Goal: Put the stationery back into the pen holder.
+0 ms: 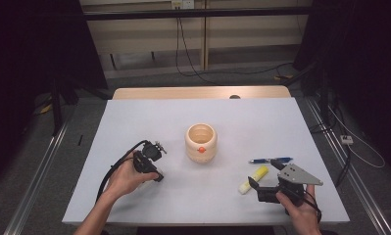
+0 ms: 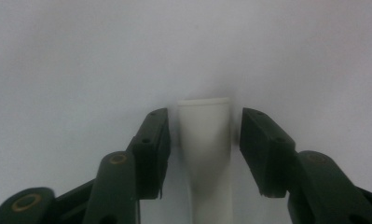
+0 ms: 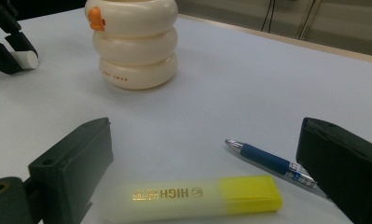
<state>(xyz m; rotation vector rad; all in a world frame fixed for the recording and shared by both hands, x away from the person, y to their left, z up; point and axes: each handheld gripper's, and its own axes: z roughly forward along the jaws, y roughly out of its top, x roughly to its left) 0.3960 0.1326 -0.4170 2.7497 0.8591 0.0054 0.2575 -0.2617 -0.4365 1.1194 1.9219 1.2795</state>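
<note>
From the high view, my left tongs (image 1: 151, 164) sit low over the pale desk (image 1: 134, 122), left of the cream ringed pot (image 1: 201, 142) with the orange beak on its side. My right tongs (image 1: 261, 188) rest near the desk's front right, just beside the yellow highlighter (image 1: 253, 179), with the blue pen (image 1: 270, 160) a little beyond it.

Along my left tongs (image 2: 204, 140), a white cylindrical marker (image 2: 206, 149) lies on the desk straight between the jaws, its flat end pointing away from me. A thin gap shows on either side, so the pads are not pressing on it; the tongs stand part open around it.

Along my right tongs (image 3: 202, 172), the jaws stand wide apart with nothing gripped. The highlighter (image 3: 193, 198) lies crosswise on the desk between them, its cap toward the right jaw, touching neither. The pen (image 3: 267, 161) lies just behind it, its far end hidden by the right jaw. The pot (image 3: 133, 42) stands farther off, and my left tongs (image 3: 6, 46) with the marker's white end (image 3: 26, 59) show at the upper left.
</note>
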